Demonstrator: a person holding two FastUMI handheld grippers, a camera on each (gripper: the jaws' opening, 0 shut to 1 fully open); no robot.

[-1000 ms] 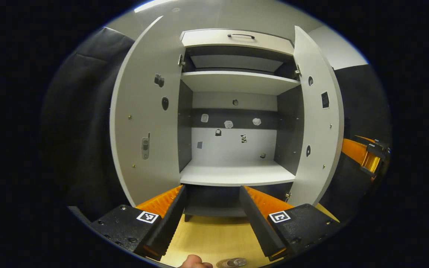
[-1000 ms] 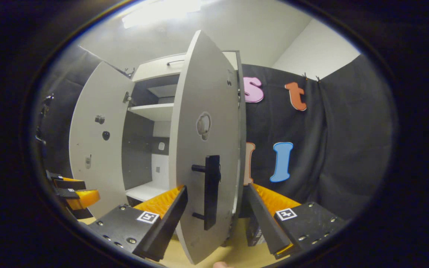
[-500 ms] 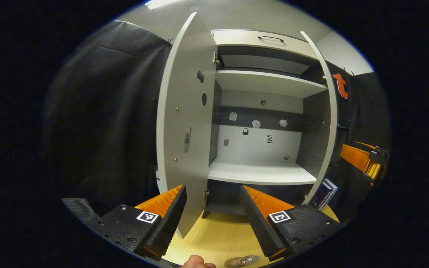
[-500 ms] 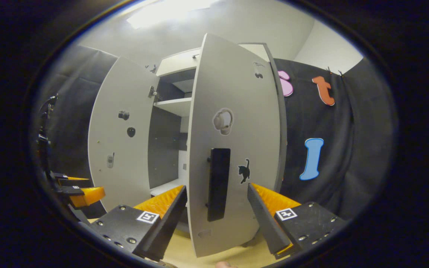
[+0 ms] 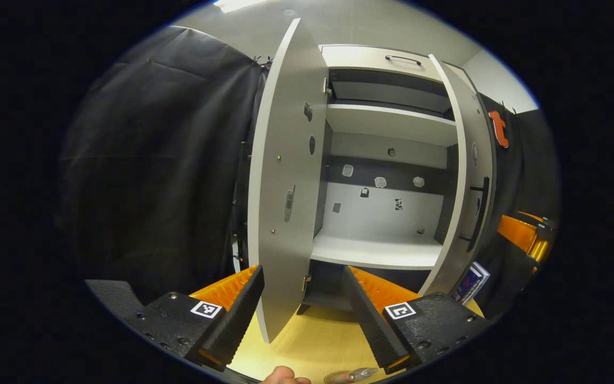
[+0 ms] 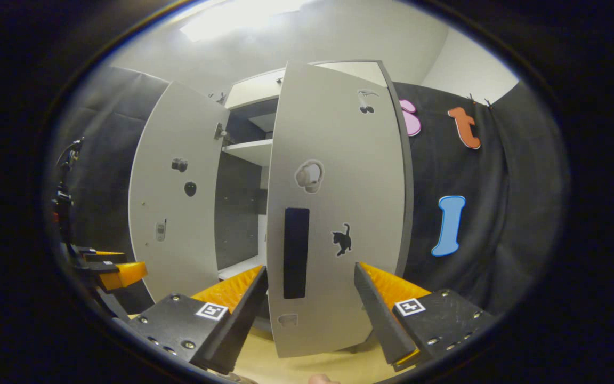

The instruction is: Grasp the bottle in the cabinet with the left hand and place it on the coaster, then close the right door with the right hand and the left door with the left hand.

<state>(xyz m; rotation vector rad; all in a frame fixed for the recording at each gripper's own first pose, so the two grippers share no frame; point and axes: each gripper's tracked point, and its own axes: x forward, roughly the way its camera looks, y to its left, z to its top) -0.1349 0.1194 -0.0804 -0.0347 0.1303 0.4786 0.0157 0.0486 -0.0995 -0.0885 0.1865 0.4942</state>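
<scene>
The grey cabinet (image 5: 381,250) stands with both doors partly open and its lower shelf bare. Its left door (image 5: 285,186) is seen almost edge-on, its lower edge just beyond my open left gripper (image 5: 301,277). At the bottom rim of the left gripper view a silvery bottle top (image 5: 361,372) shows over a round coaster (image 5: 337,378). The right door (image 6: 339,202), with a black handle (image 6: 296,253), stands swung well inward, right in front of my open right gripper (image 6: 309,272). Nothing is pressed between either pair of fingers.
A blue box (image 5: 471,281) leans by the cabinet's right foot on the light wood tabletop (image 5: 312,341). The right gripper (image 5: 525,234) shows orange at the far right, and the left gripper (image 6: 112,269) at the left. Part of a hand (image 5: 283,376) sits at the bottom rim.
The right door has swung from nearly edge-on to well inward, with the right gripper following it. The left gripper has shifted left, so the left door's edge now stands between its fingers.
</scene>
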